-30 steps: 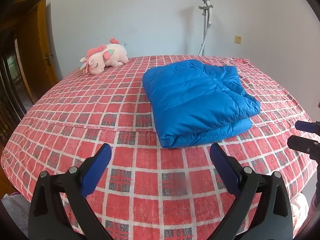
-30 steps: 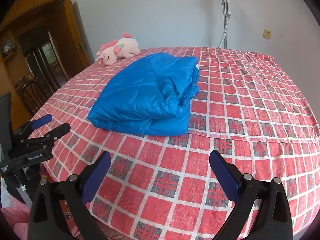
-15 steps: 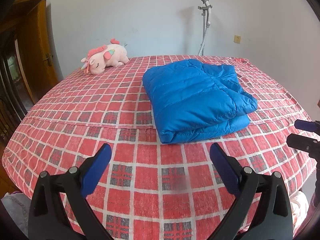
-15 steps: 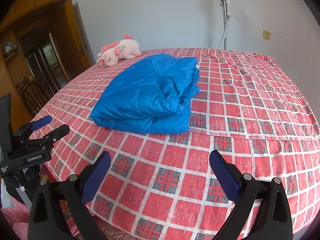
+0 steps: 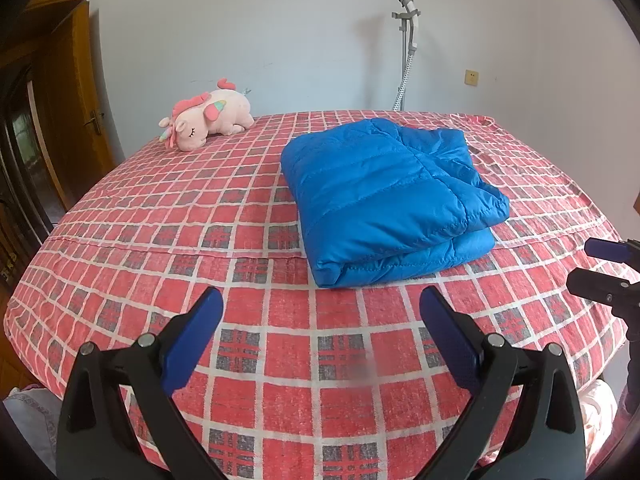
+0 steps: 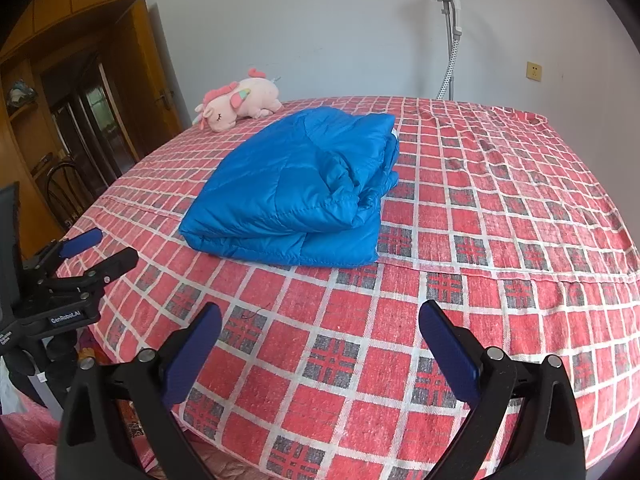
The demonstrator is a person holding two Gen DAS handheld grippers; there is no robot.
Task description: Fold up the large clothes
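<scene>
A blue quilted down jacket [image 5: 388, 196] lies folded into a thick rectangle on the red checked bed [image 5: 160, 208]; it also shows in the right wrist view [image 6: 304, 188]. My left gripper [image 5: 320, 312] is open and empty, held over the near edge of the bed, short of the jacket. My right gripper [image 6: 320, 324] is open and empty, also back from the jacket. Each gripper shows in the other's view: the right gripper at the right edge [image 5: 600, 268], the left gripper at the left edge [image 6: 92, 252].
A pink unicorn plush [image 5: 208, 118] lies at the far left of the bed [image 6: 500, 200]. A garment steamer pole [image 5: 406, 52] stands by the white back wall. A wooden door and cabinet [image 6: 92, 92] stand on the left. A dark chair [image 6: 64, 192] is beside the bed.
Both grippers have drawn back and risen a little from the bed, so the folded jacket looks farther away. The jacket itself has not moved. Both stay open.
</scene>
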